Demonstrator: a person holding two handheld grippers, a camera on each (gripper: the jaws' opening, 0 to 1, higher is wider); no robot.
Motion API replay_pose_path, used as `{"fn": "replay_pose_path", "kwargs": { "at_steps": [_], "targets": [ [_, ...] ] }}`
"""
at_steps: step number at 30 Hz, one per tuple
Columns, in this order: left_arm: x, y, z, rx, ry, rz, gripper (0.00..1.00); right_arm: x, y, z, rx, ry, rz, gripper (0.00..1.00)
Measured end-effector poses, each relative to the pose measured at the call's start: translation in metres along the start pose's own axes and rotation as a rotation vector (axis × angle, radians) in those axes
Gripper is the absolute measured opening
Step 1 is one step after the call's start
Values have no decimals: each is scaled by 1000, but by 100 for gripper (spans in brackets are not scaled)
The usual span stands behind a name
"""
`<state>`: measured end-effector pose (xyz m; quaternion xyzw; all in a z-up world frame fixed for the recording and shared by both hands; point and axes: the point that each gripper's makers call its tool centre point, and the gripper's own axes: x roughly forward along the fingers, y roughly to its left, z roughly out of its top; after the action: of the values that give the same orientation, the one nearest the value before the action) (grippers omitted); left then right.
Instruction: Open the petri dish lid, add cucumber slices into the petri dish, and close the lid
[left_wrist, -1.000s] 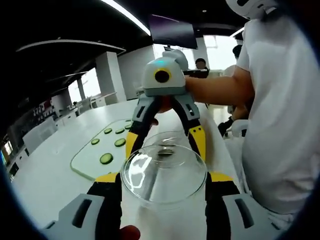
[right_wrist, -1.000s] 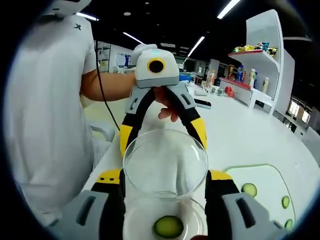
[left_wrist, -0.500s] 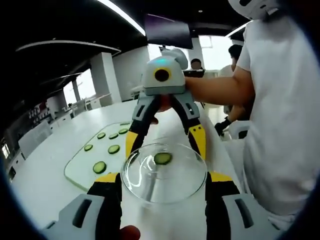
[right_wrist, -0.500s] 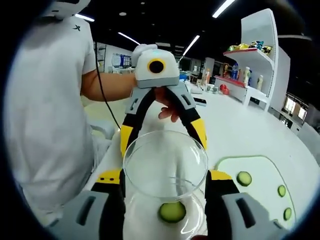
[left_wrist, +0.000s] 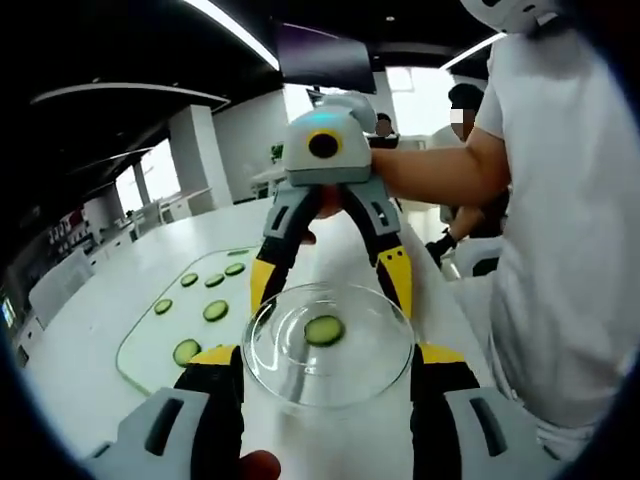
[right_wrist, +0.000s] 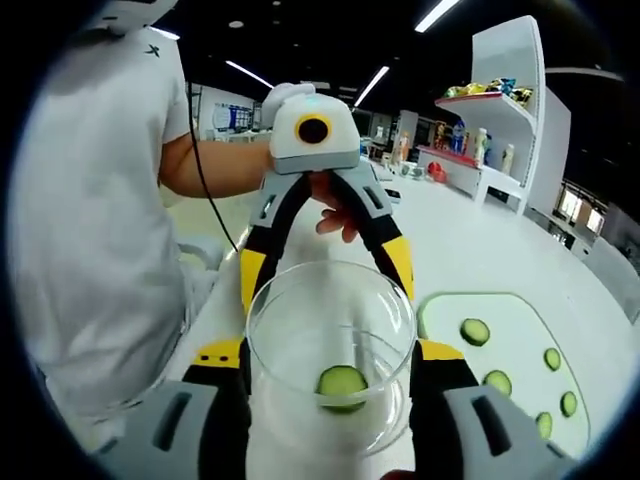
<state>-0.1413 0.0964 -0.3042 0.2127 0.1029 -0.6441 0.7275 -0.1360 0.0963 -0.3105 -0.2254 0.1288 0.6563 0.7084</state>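
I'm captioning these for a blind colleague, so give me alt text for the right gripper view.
A clear glass lid is gripped between the right gripper and the left gripper facing it, with a cucumber slice seen through the glass. A person in a white shirt stands at the left; a cutting board with more slices lies on the white table to the right.

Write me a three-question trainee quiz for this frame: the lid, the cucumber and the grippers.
1. True or false: the green cutting board is bare.
2. What shows through the clear petri dish lid? A) one cucumber slice B) a spoon C) a pipette
3. Which holds the lid at its rim: the left gripper, the right gripper, or both?

Key:
1. False: several cucumber slices lie on it.
2. A.
3. Both, gripping from opposite sides.
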Motion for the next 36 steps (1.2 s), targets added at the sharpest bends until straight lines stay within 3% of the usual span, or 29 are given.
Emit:
{"fn": "replay_pose_path", "kwargs": {
  "at_steps": [36],
  "targets": [
    [26, -2, 2, 1, 4, -51, 66, -19, -2, -16, 37, -6, -34, 63]
  ]
}}
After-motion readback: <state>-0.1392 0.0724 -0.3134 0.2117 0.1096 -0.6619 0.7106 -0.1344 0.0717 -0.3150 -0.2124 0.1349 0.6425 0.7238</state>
